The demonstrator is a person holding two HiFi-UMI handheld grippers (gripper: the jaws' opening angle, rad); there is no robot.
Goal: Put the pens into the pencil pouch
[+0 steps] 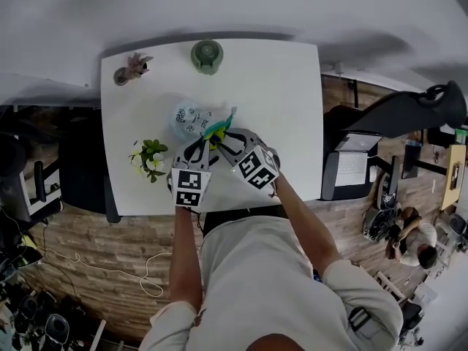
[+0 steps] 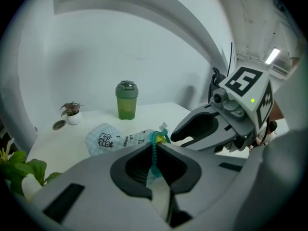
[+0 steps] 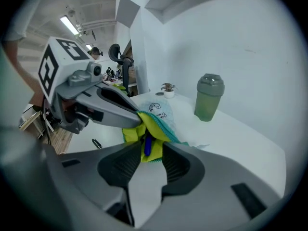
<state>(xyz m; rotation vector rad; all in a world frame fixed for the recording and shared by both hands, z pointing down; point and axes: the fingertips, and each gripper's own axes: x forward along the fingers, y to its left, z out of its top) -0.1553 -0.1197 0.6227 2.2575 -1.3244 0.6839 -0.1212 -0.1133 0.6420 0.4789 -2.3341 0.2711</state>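
Pinching pouch (image 2: 103,138): left tool (image 2: 155,150) | right tool (image 3: 148,153) parted, pen (image 3: 147,143) inside | print unreadable

You face: white table (image 1: 292,108) | floor (image 1: 95,232): wood planks (brick-like pattern) | wall (image 1: 219,6): plain white | your right: black chair (image 1: 409,112) | ceiling strip light (image 3: 70,25) lit

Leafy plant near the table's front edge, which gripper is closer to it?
Left. The left gripper, shut on the pouch, sits just right of the leafy plant in the head view. The right gripper is farther right, beyond the left one.
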